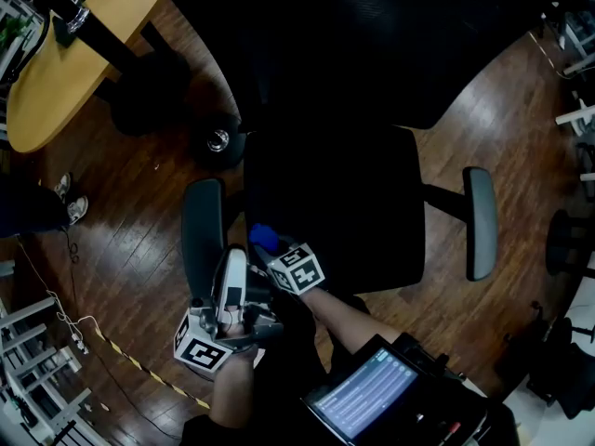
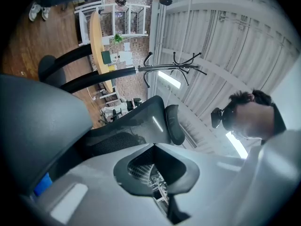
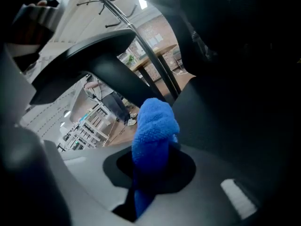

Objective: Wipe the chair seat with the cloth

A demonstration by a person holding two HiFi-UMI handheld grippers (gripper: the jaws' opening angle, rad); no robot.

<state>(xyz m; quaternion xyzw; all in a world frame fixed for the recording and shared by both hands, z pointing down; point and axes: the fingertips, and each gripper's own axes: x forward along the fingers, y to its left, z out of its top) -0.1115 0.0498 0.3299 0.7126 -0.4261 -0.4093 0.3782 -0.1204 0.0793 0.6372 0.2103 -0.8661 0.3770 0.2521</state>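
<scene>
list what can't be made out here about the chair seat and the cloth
Head view, chair seat: too dark to show dirt or wiped patches.
Head view, cloth: only a blue tip shows; the right tongs cover the rest.
Right gripper view, cloth end: its lower end disappears between the tongs.
Both views, contact: whether the cloth touches the seat cannot be told.
Head view, screen: its text is too small to read.

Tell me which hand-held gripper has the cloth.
The right hand-held gripper: a blue cloth is pinched between its jaws and sticks out past them. The left hand-held gripper has its jaws together with nothing between them.
</scene>
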